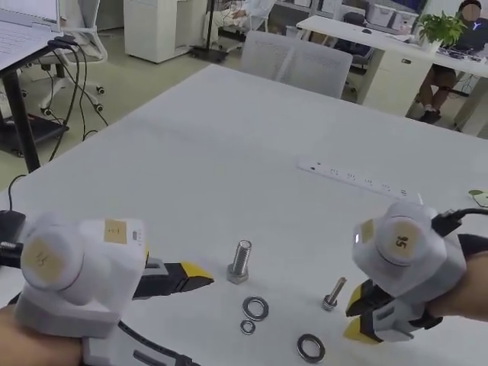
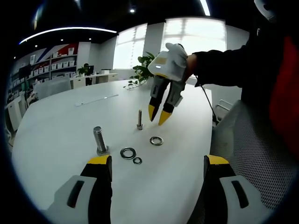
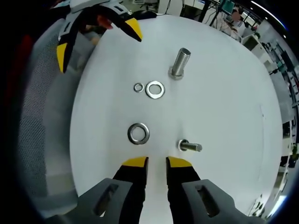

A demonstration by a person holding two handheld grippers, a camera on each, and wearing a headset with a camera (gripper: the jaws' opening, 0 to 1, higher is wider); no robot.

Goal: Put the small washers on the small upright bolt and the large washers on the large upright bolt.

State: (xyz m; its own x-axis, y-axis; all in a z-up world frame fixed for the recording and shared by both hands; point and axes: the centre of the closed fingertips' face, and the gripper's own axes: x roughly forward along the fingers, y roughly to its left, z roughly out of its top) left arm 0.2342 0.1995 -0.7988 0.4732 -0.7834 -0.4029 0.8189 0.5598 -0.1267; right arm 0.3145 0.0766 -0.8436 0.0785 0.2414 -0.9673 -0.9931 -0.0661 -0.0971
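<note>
Silver washers [image 1: 255, 308], white table [image 1: 229, 152].

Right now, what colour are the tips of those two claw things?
Yellow, over black. The right gripper shows it best in the left gripper view.

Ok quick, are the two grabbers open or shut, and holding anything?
Yellow-tipped left gripper: wide open, empty.
Yellow-tipped right gripper: open a little, empty.

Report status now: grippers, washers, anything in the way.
Left gripper wide open, empty. Right gripper slightly open, empty, by small bolt. Large washer, second large washer, small washer flat on table. Large bolt and small bolt bare. Nothing blocking.
</note>
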